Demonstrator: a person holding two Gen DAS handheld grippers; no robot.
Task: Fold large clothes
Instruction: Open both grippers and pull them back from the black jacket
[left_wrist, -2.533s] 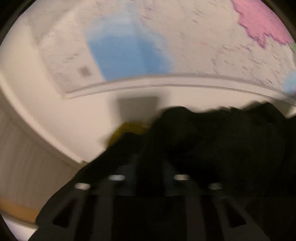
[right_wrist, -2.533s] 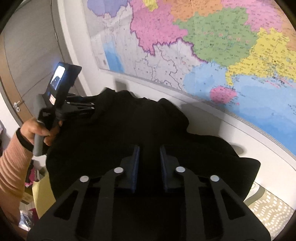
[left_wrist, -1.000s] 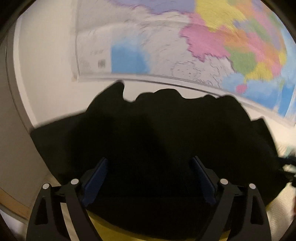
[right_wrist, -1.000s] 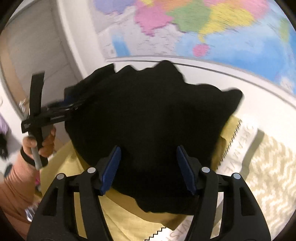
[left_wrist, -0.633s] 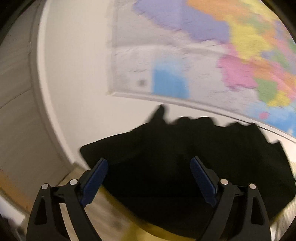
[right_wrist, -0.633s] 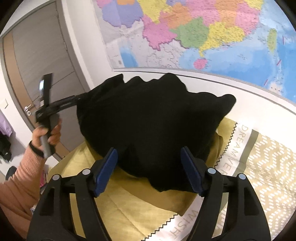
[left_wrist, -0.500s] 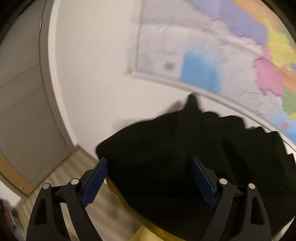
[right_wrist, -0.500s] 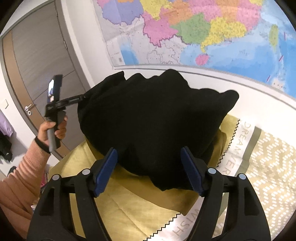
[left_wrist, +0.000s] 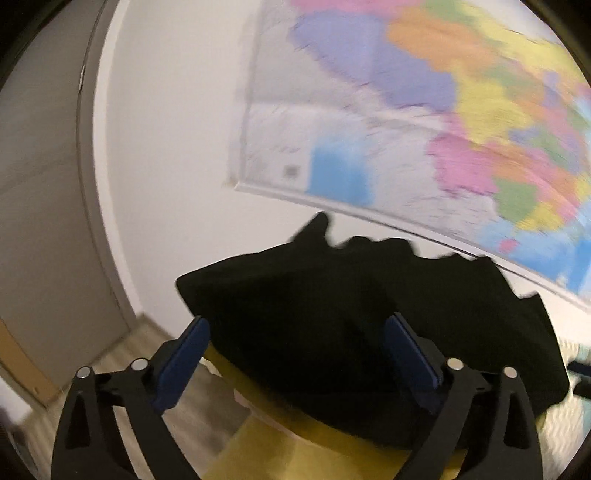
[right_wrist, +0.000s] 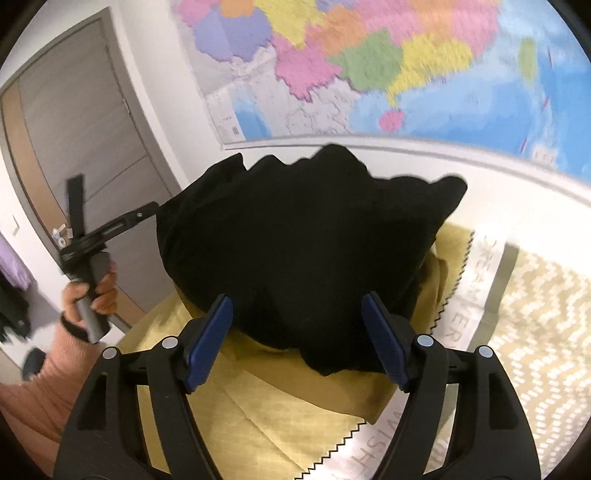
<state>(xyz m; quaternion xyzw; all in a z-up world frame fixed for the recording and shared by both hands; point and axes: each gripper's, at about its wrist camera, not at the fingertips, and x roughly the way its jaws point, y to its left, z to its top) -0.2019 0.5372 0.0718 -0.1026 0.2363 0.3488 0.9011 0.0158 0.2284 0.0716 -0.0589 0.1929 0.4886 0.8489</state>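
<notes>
Black garment (right_wrist: 303, 251) now lies let go in a bunched heap on the bed's yellow spread (right_wrist: 258, 398), toward its wall-side edge.
We had it pinched 2.5 s ago; now left gripper (left_wrist: 295, 354) and right gripper (right_wrist: 295, 336) both have jaws spread, empty. Matte, soft, rumpled cloth, not yet folded flat.

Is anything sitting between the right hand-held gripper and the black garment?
Nothing visible. The right hand-held gripper is open, and the black garment lies heaped on the yellow cloth just ahead of its fingertips, with no object between them.
</notes>
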